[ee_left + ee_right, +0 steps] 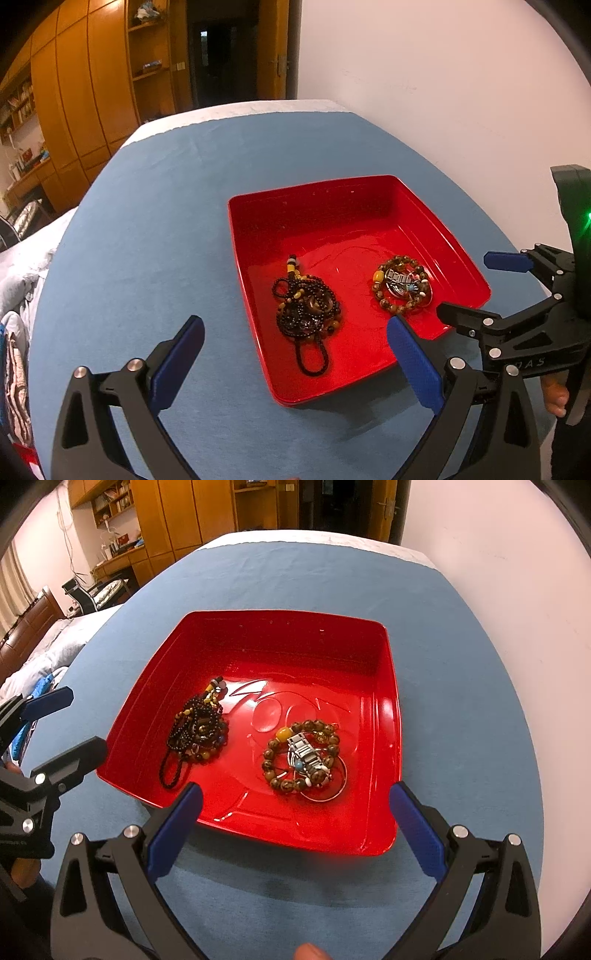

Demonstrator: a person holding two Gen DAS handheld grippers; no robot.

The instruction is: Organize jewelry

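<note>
right wrist view: the blue cloth (461, 686) spreads wide around the red tray (258, 635), with bare cloth on the tray's left, far and right sides and a strip of it near the camera. the cloth's far edge ends at a white border, and a pale wall runs close along its right side. the right gripper (295, 808) hangs just above the tray's near rim, its blue-padded fingers (413, 834) spread wide with nothing between them. the left gripper (77, 723) comes in at the tray's left edge, also wide open and holding nothing.

inside the tray, a heap of dark beaded necklaces (199, 731) lies in the left half, one loop trailing toward the near-left rim. in the right half a brown bead bracelet (301, 755) rings a silver link piece (308, 757), and a thin metal hoop shows under its near side. the two piles are apart, with bare red floor between them and all across the far half.

left wrist view: the left gripper (295, 347) spans the tray's near-left corner, its right pad over the near rim. wooden cabinets (81, 96) and a dark doorway stand far beyond the table.
</note>
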